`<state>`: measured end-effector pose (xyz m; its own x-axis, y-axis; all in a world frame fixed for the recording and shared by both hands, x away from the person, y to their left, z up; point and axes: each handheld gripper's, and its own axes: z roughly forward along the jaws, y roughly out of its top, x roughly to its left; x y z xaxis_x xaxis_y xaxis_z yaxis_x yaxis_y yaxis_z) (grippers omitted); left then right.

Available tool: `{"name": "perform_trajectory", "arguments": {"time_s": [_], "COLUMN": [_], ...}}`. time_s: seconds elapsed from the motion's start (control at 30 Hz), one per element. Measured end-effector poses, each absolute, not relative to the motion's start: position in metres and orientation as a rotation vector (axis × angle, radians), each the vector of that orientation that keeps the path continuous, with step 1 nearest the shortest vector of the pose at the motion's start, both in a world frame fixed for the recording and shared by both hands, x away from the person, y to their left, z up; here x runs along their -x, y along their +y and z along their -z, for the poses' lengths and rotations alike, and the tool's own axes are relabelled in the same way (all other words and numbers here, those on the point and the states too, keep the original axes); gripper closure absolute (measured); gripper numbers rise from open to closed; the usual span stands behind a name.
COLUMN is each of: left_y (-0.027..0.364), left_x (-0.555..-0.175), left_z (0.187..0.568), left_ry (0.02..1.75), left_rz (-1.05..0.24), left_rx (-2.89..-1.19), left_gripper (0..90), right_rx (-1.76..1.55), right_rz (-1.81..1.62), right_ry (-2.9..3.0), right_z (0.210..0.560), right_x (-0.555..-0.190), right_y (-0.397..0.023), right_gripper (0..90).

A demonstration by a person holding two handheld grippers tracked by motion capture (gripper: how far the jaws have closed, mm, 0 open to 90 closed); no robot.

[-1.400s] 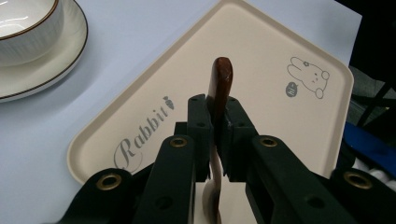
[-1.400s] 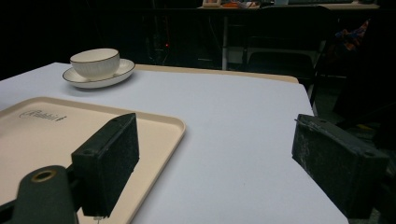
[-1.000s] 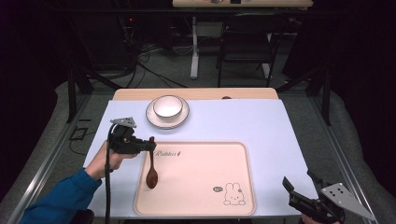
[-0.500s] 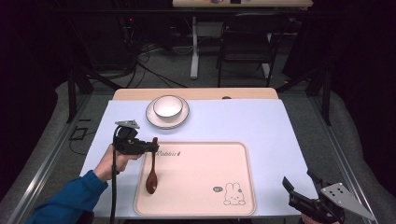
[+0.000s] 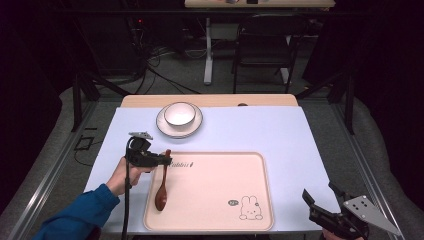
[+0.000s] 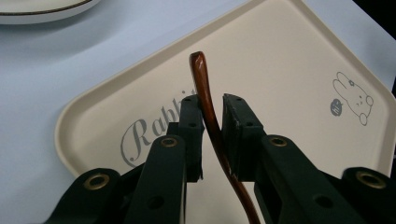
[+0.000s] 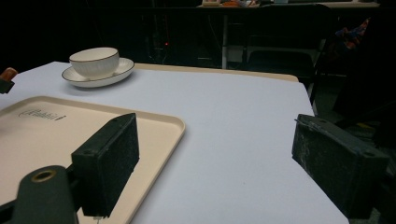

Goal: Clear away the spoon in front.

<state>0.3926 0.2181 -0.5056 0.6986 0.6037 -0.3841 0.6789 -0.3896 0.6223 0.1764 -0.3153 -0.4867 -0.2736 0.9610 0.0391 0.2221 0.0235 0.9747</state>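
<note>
While over the tray (image 5: 220, 200), left hand-held gripper (image 5: 165, 160) around spoon handle (image 6: 205, 100).

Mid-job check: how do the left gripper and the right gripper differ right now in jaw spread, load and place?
Jaw spread: the left gripper has its black jaws close together; the right gripper holds its jaws wide apart.
Load: the left gripper has the brown wooden spoon by its handle; the right gripper has nothing between its jaws.
Place: the left gripper is at the cream rabbit-print tray, at its left edge; the right gripper sits at the table's near right corner.
Both are black, hand-held.
</note>
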Motion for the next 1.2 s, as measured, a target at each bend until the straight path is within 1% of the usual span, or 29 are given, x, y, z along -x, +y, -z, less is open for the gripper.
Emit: {"name": "perform_trajectory", "arguments": {"time_s": [0.47,0.97,1.1,1.2], "left_y": [0.221,0.226,0.224,0.223], "left_x": [-0.393,-0.393,-0.392,-0.392], "left_z": [0.517,0.531,0.532,0.533], "left_ry": [1.017,1.072,1.081,1.081], "left_rz": [0.115,0.077,0.049,0.011], "left_rx": [-2.115,-2.158,-2.178,-2.200], "left_gripper": [77.4,74.1,68.2,67.1], "right_rx": [-1.236,-1.239,-1.241,-1.241], "right_rz": [-1.308,-1.305,-1.304,-1.303], "right_ry": [1.585,1.582,1.582,1.585], "right_z": [0.487,0.486,0.486,0.486], "right_x": [-0.177,-0.176,-0.176,-0.176], "right_y": [-0.315,-0.315,-0.315,-0.315], "right_gripper": [13.8,13.8,13.8,13.8]}}
